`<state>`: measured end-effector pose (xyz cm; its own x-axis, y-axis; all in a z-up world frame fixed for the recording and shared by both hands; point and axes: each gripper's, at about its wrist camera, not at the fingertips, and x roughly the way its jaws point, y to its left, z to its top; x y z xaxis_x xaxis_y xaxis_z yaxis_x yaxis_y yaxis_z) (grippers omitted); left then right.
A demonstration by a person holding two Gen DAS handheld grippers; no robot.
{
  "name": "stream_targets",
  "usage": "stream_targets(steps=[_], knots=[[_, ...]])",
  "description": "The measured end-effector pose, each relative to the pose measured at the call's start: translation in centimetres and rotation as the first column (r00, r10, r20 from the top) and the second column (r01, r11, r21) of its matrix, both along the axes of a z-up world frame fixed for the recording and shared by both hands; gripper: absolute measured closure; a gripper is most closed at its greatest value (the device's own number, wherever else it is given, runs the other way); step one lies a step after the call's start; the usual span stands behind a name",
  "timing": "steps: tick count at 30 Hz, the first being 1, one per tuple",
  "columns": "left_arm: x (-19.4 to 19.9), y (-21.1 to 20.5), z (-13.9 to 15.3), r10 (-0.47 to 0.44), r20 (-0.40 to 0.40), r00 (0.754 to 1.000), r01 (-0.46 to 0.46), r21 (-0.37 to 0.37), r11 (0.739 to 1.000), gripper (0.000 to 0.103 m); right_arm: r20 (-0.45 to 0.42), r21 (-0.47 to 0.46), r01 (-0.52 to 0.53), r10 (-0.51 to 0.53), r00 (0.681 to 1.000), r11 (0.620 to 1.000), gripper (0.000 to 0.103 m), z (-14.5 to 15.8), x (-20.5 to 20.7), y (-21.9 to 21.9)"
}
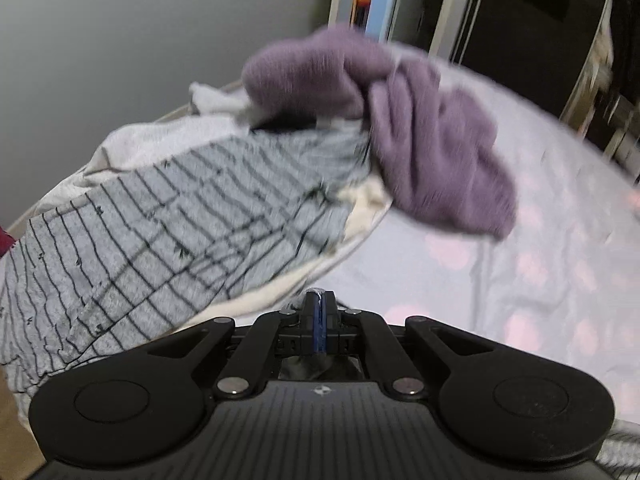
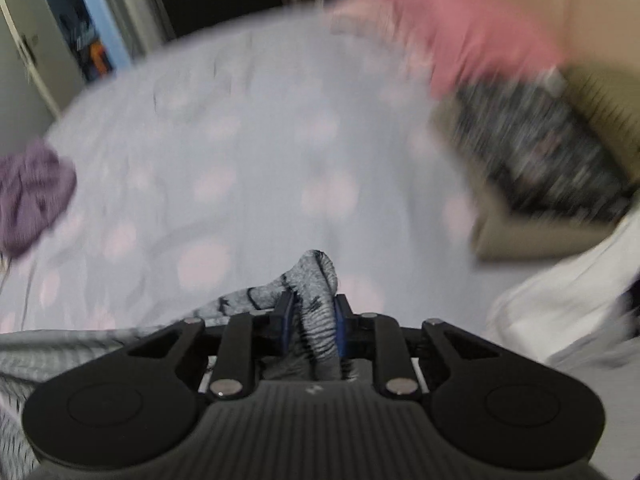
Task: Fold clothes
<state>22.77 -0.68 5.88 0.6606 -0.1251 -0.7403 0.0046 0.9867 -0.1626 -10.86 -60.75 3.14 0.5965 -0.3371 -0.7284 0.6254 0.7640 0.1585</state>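
Note:
A grey garment with dark check lines lies spread to the left on the bed, showing a cream inner edge. That edge runs straight into the tips of my left gripper, whose pads are pressed together on it. In the right wrist view, a bunched fold of the same grey checked fabric sticks up between the blue pads of my right gripper, which is shut on it. The rest of the cloth trails off to the lower left. This view is blurred.
The bed has a lilac sheet with pale pink dots. A purple knit lies beyond the grey garment. A cardboard box holding dark patterned cloth, a pink garment and white cloth sit to the right.

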Motion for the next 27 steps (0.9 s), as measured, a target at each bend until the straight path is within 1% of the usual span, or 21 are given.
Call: stream_targets(steps=[2, 4, 7, 8, 13, 14, 16, 17, 18, 19, 20, 21, 22, 23, 24, 26, 27], knots=[[-0.9, 0.8, 1.5, 0.012, 0.041, 0.999, -0.009, -0.067, 0.998, 0.103, 0.102, -0.062, 0.051, -0.044, 0.994, 0.997, 0.081, 2.7, -1.8, 1.1], [-1.8, 1.7, 3.1, 0.022, 0.083, 0.996, -0.011, -0.129, 0.992, 0.103, 0.17, -0.139, 0.093, -0.069, 0.983, 0.986, 0.081, 5.2, -3.9, 3.0], [-3.6, 3.1, 5.8, 0.035, 0.163, 0.986, 0.0, -0.211, 0.977, 0.103, 0.232, -0.29, 0.152, -0.085, 0.969, 0.945, 0.083, 8.9, -6.7, 6.8], [-4.2, 3.5, 6.7, 0.036, 0.189, 0.981, 0.01, -0.234, 0.972, 0.103, 0.249, -0.323, 0.166, -0.085, 0.965, 0.932, 0.083, 10.1, -7.7, 7.7], [-7.1, 5.5, 11.4, 0.047, 0.3, 0.953, 0.057, -0.328, 0.943, 0.103, 0.348, -0.432, 0.248, -0.093, 0.933, 0.867, 0.084, 16.5, -12.9, 11.6], [-7.8, 5.7, 12.3, 0.05, 0.322, 0.946, 0.063, -0.333, 0.941, 0.103, 0.37, -0.449, 0.271, -0.098, 0.924, 0.852, 0.084, 17.8, -13.8, 12.2], [-8.8, 5.8, 14.1, 0.057, 0.382, 0.923, 0.06, -0.286, 0.956, 0.103, 0.412, -0.488, 0.322, -0.111, 0.904, 0.811, 0.084, 19.9, -15.2, 13.4], [-9.3, 5.8, 15.0, 0.059, 0.412, 0.909, 0.055, -0.26, 0.964, 0.103, 0.42, -0.503, 0.341, -0.121, 0.9, 0.794, 0.084, 20.7, -15.6, 13.6], [-8.9, 5.6, 15.3, 0.047, 0.411, 0.911, 0.061, -0.244, 0.968, 0.103, 0.417, -0.518, 0.352, -0.129, 0.9, 0.78, 0.084, 21.2, -15.7, 13.7], [-8.4, 5.5, 15.5, 0.031, 0.401, 0.915, 0.069, -0.231, 0.971, 0.103, 0.412, -0.52, 0.354, -0.135, 0.901, 0.777, 0.084, 21.5, -15.5, 13.5], [-7.7, 5.1, 15.2, 0.009, 0.379, 0.925, 0.08, -0.217, 0.973, 0.103, 0.404, -0.506, 0.345, -0.136, 0.905, 0.791, 0.084, 21.3, -15.2, 13.0], [-6.9, 4.3, 14.7, -0.025, 0.35, 0.937, 0.096, -0.187, 0.978, 0.103, 0.383, -0.485, 0.326, -0.138, 0.913, 0.811, 0.084, 20.8, -14.5, 12.1], [-6.1, 3.5, 13.9, -0.051, 0.321, 0.946, 0.105, -0.154, 0.982, 0.103, 0.343, -0.463, 0.301, -0.145, 0.928, 0.834, 0.084, 19.7, -13.3, 11.0], [-5.3, 2.7, 12.9, -0.08, 0.291, 0.953, 0.12, -0.123, 0.985, 0.103, 0.299, -0.448, 0.286, -0.159, 0.941, 0.847, 0.084, 18.3, -12.0, 10.0], [-4.6, 2.0, 11.8, -0.12, 0.261, 0.958, 0.151, -0.101, 0.983, 0.103, 0.257, -0.45, 0.279, -0.176, 0.95, 0.848, 0.084, 16.9, -10.7, 9.2], [-3.5, 0.9, 9.2, -0.181, 0.207, 0.961, 0.197, -0.06, 0.979, 0.103, 0.186, -0.498, 0.284, -0.22, 0.958, 0.819, 0.084, 13.6, -8.4, 7.9], [-3.2, 0.4, 7.9, -0.206, 0.181, 0.962, 0.215, -0.032, 0.976, 0.103, 0.163, -0.515, 0.294, -0.245, 0.956, 0.805, 0.085, 12.1, -7.7, 7.4]])
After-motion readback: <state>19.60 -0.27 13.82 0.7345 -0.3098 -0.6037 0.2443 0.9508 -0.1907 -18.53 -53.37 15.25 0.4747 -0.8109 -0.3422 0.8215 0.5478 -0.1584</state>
